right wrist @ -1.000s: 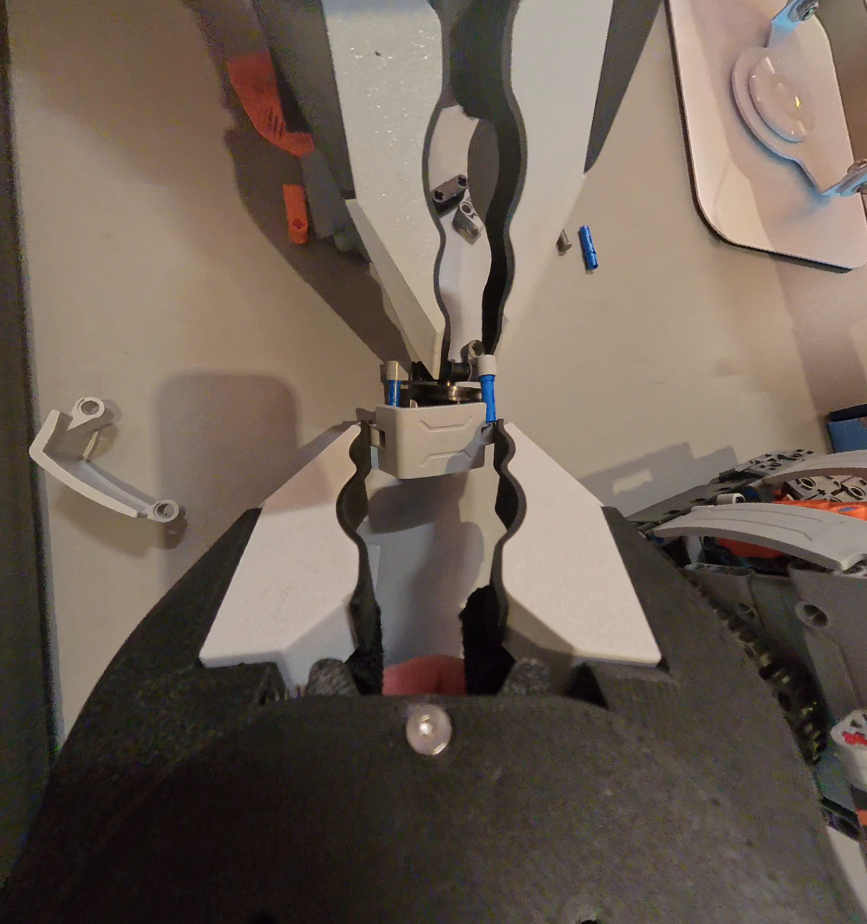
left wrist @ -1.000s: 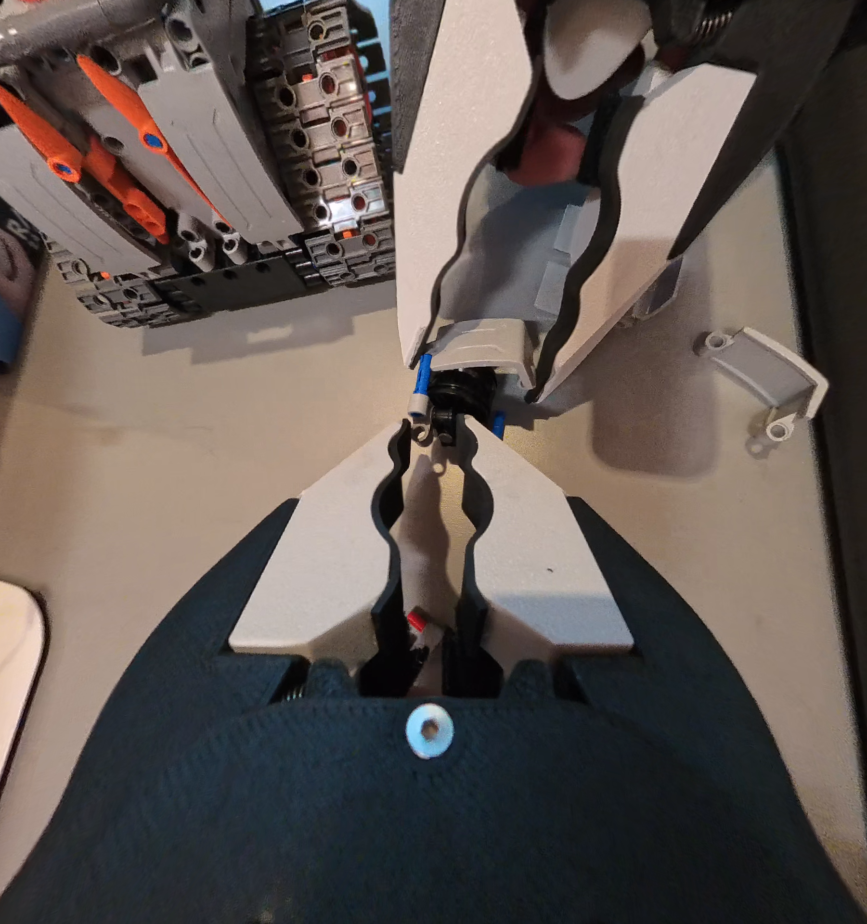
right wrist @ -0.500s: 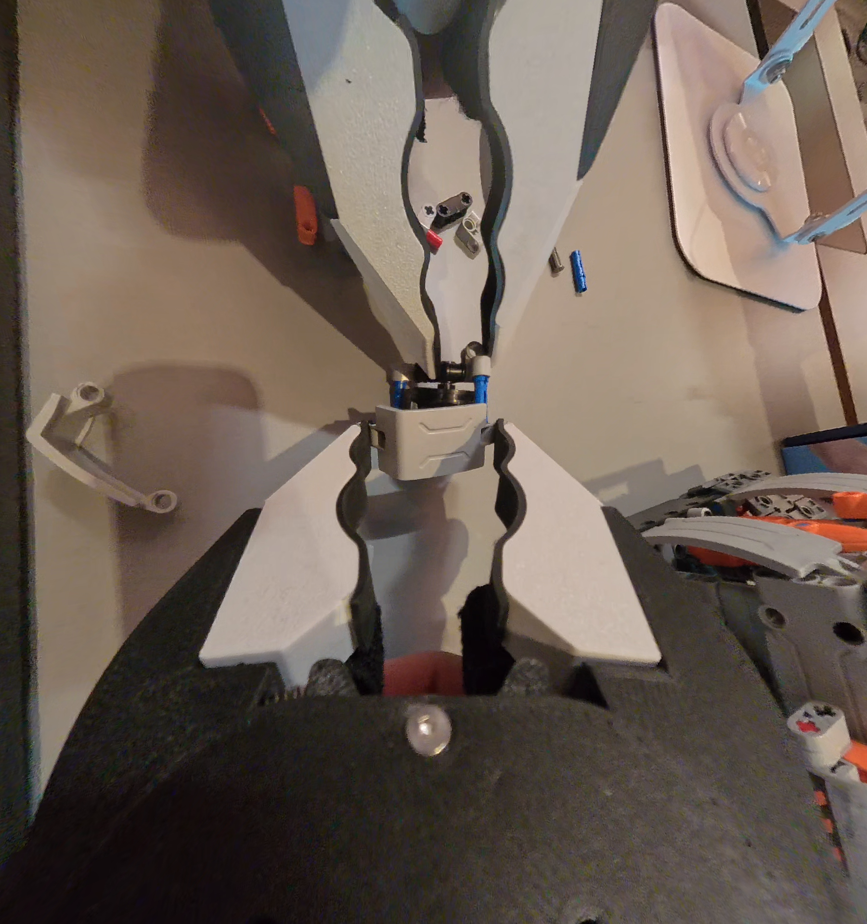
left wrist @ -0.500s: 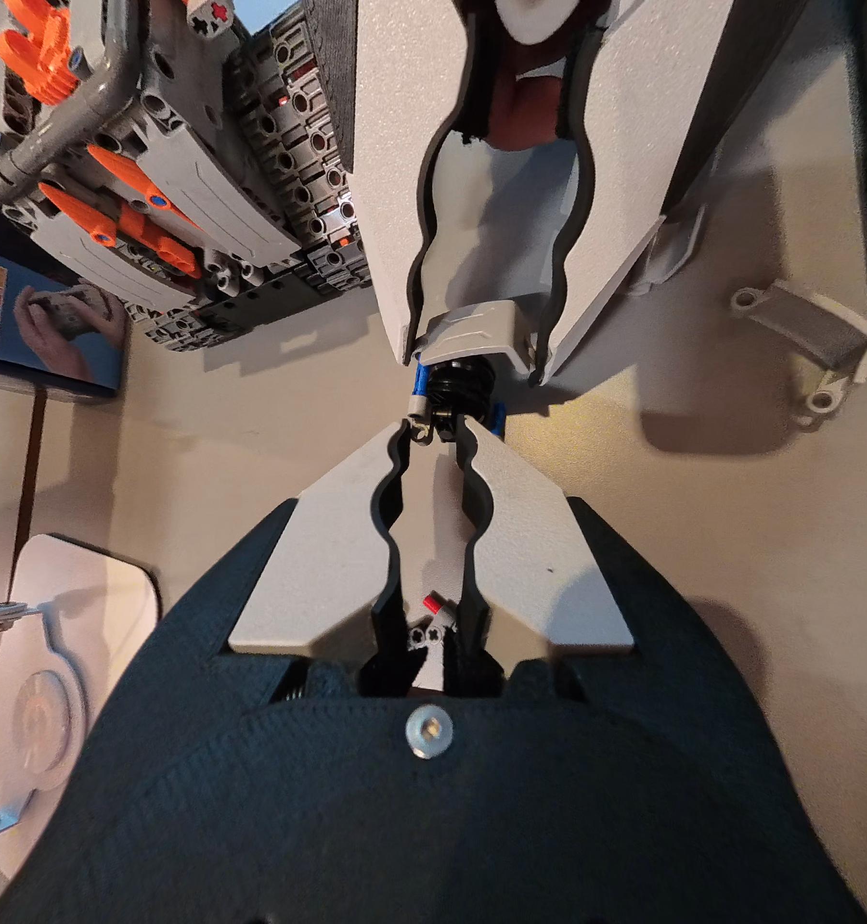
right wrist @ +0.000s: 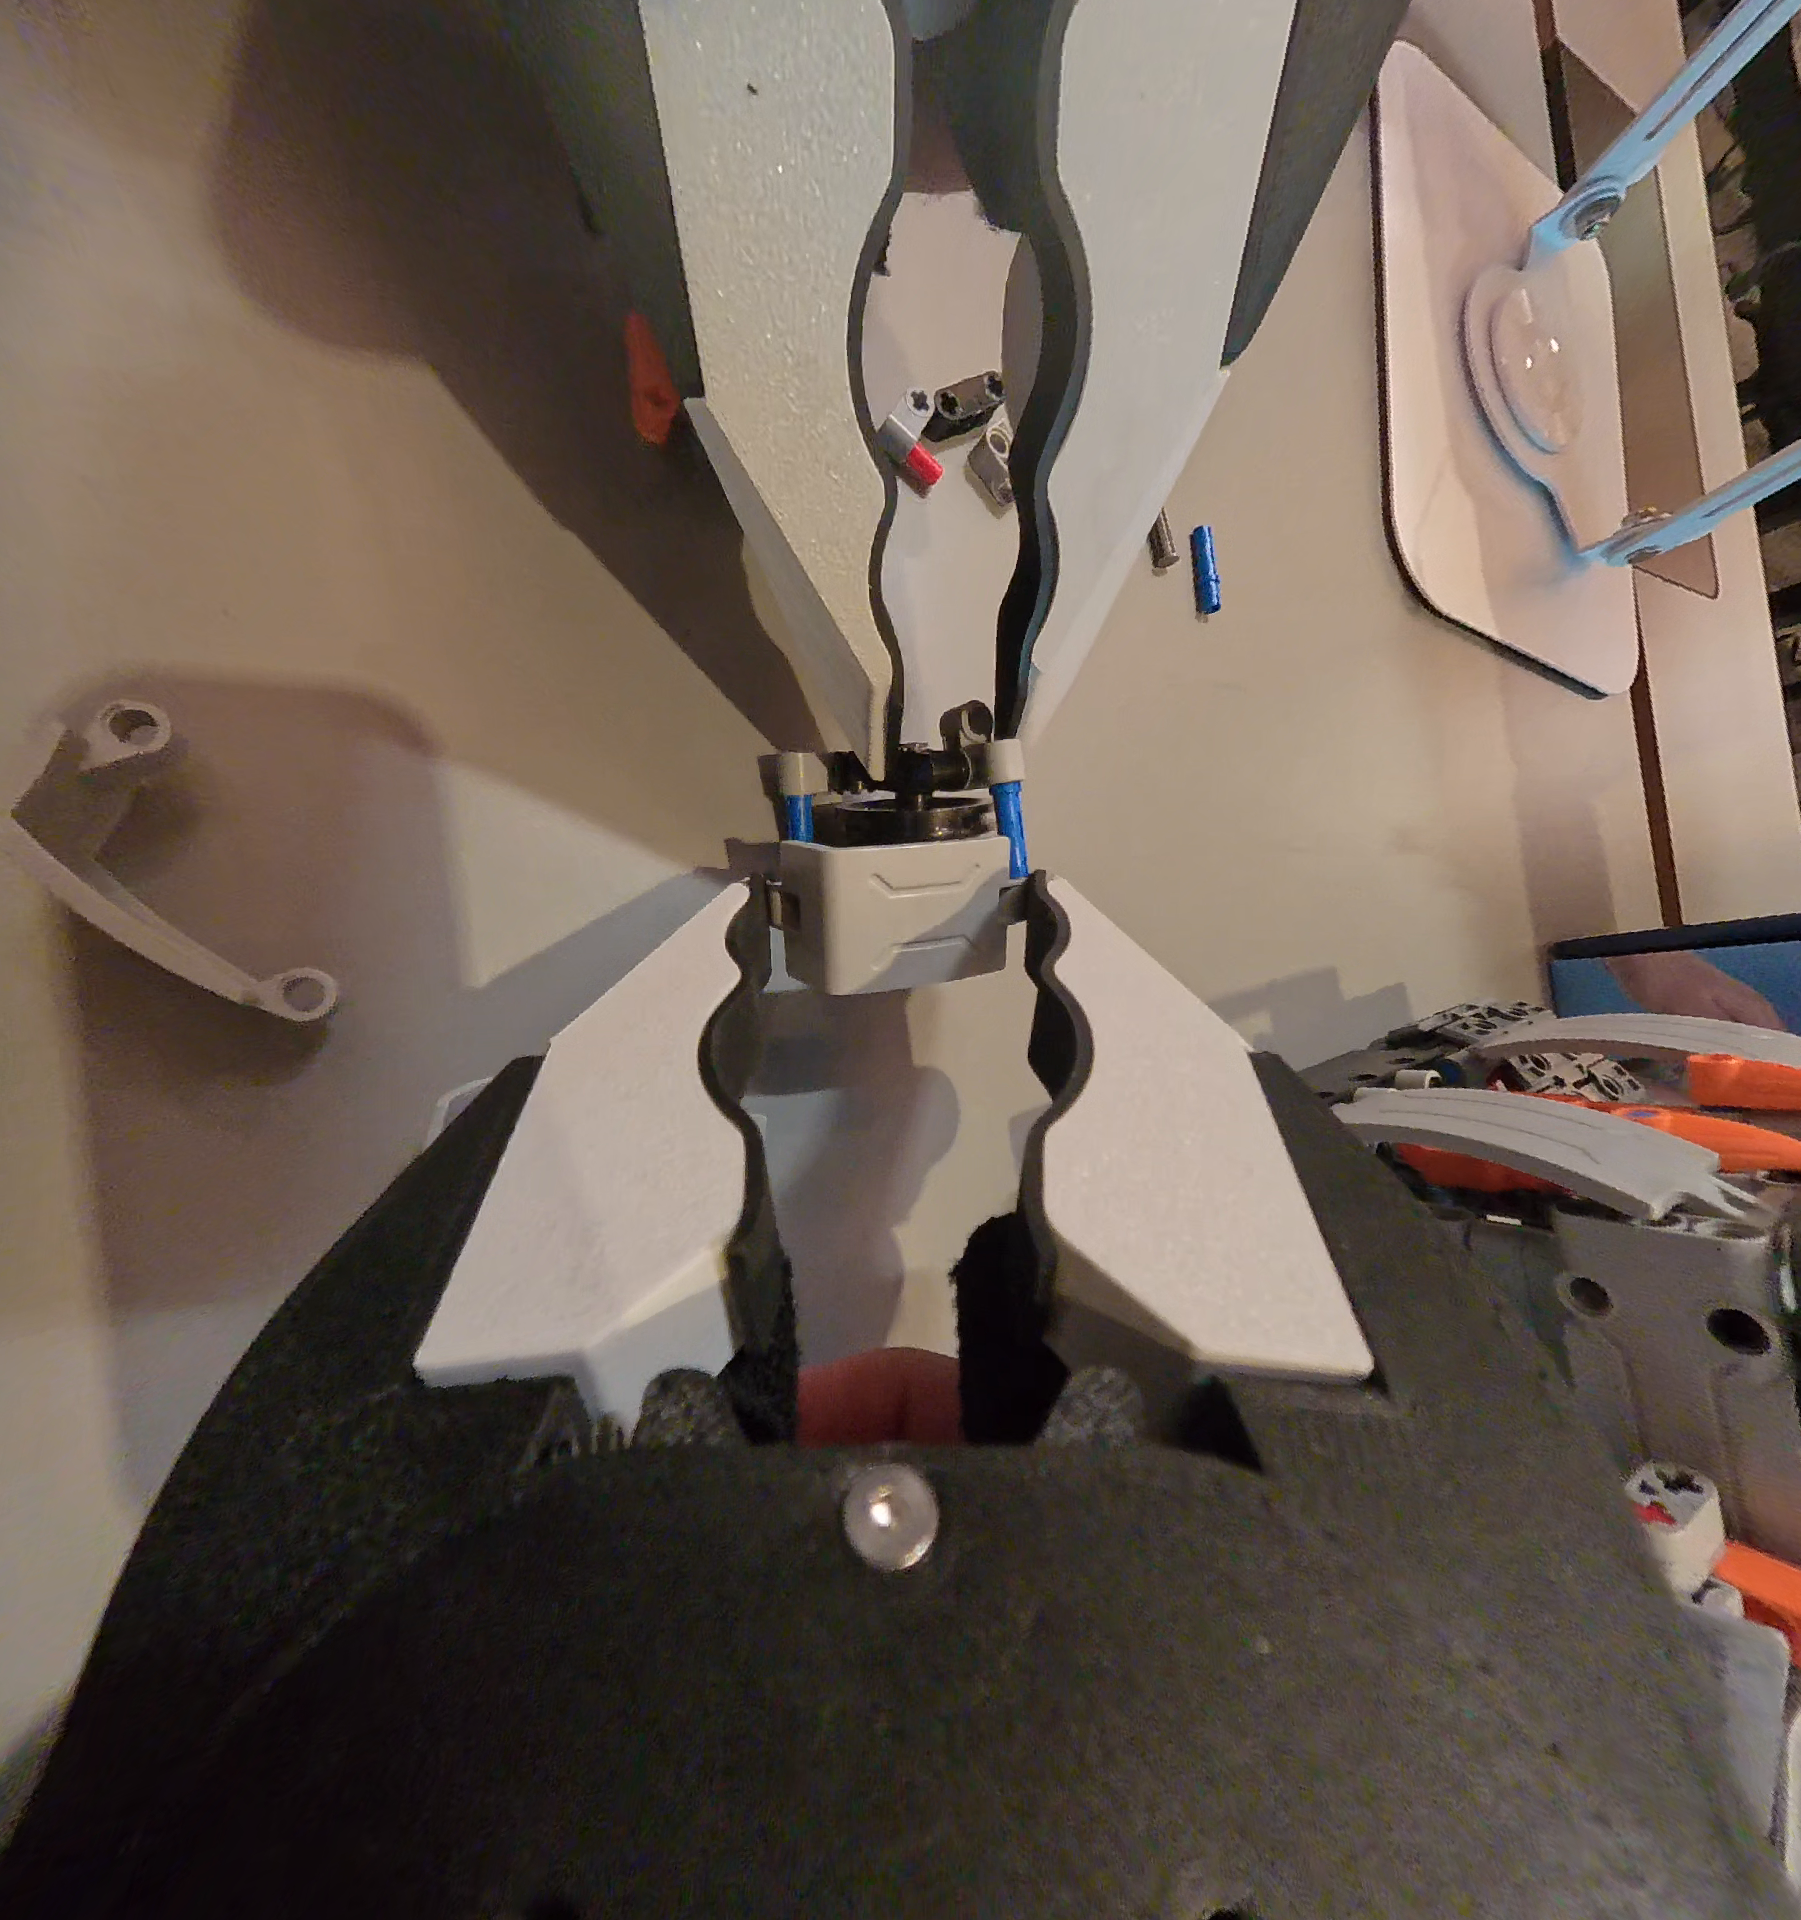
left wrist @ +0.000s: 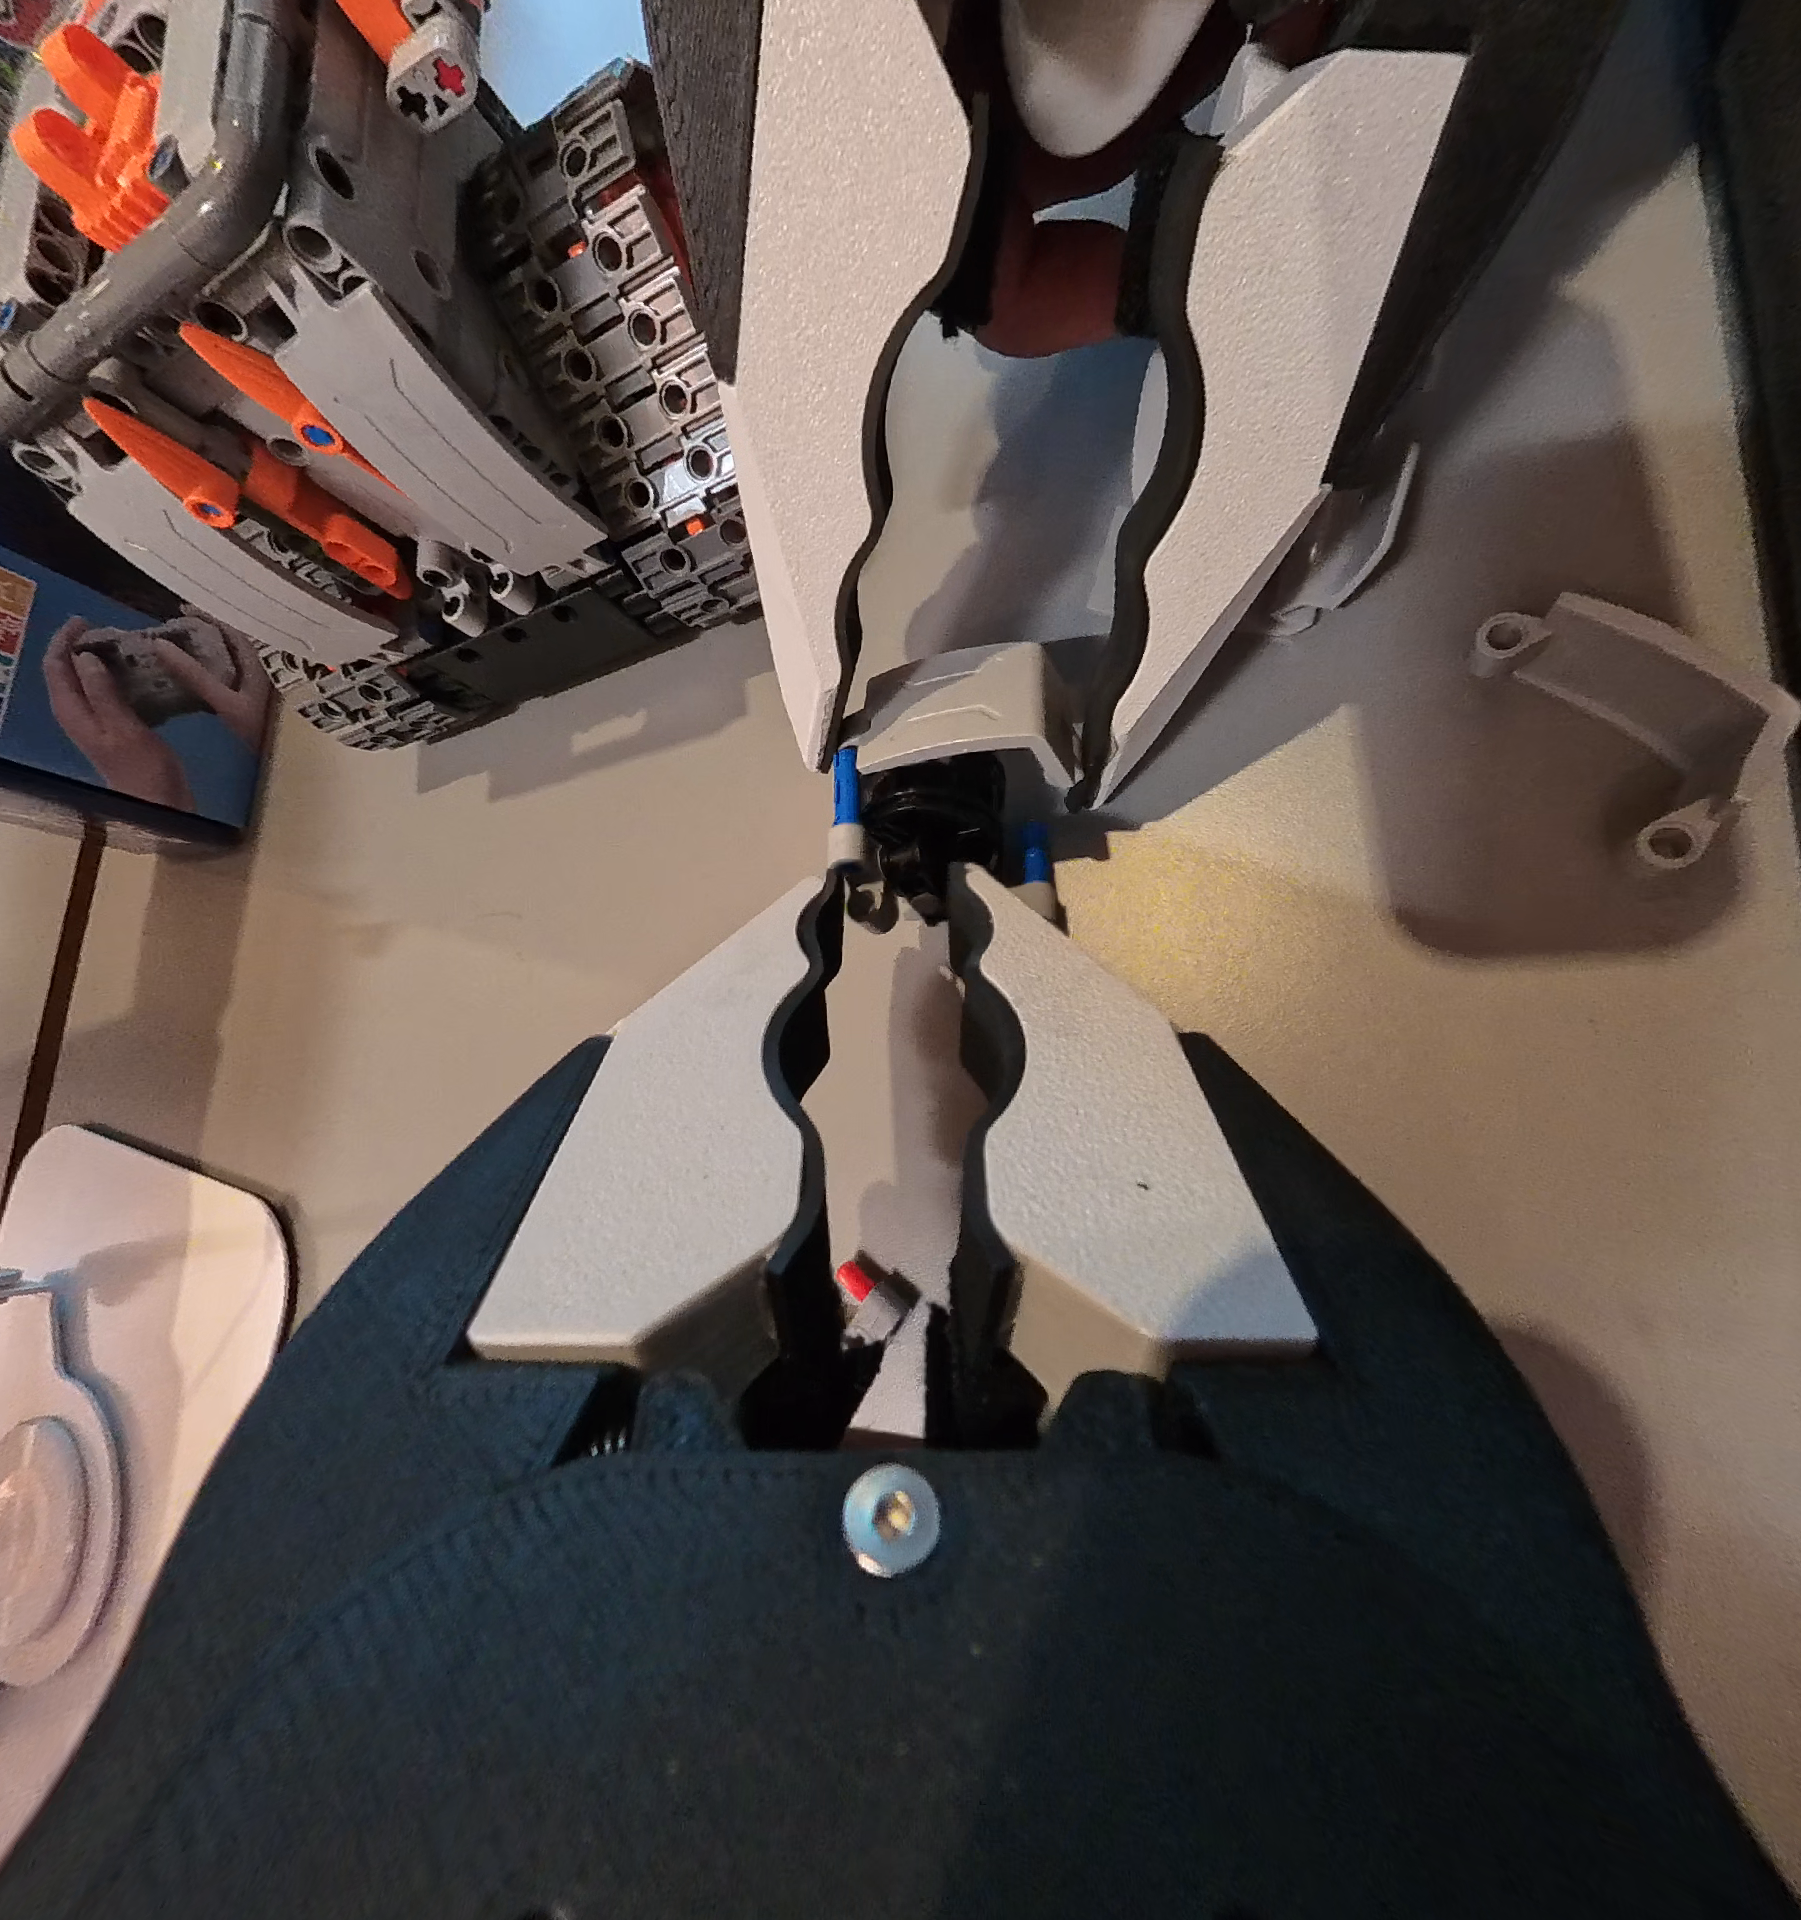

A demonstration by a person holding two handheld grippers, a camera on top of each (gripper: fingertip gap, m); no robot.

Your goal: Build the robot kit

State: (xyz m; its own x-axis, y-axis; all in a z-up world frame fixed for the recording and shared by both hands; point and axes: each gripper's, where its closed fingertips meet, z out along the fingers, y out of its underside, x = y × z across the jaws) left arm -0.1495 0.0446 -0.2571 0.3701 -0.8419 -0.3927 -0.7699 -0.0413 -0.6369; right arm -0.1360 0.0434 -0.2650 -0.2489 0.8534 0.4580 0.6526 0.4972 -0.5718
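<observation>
Pinching the black pin atop a small grey-and-black brick assembly [left wrist: 932,774], the left tool [left wrist: 891,899] is narrow. The right tool [right wrist: 891,920] clamps that assembly's grey shell above the beige worktop [right wrist: 1239,831].

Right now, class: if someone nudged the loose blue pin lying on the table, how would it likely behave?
The blue pin looks like a thin round plastic rod lying flat, so it would probably roll. It seems very light and likely stiff, easily flicked across the smooth table.

Model vehicle [left wrist: 283,343] cropped; orange piece [right wrist: 652,390] half-hidden
</observation>
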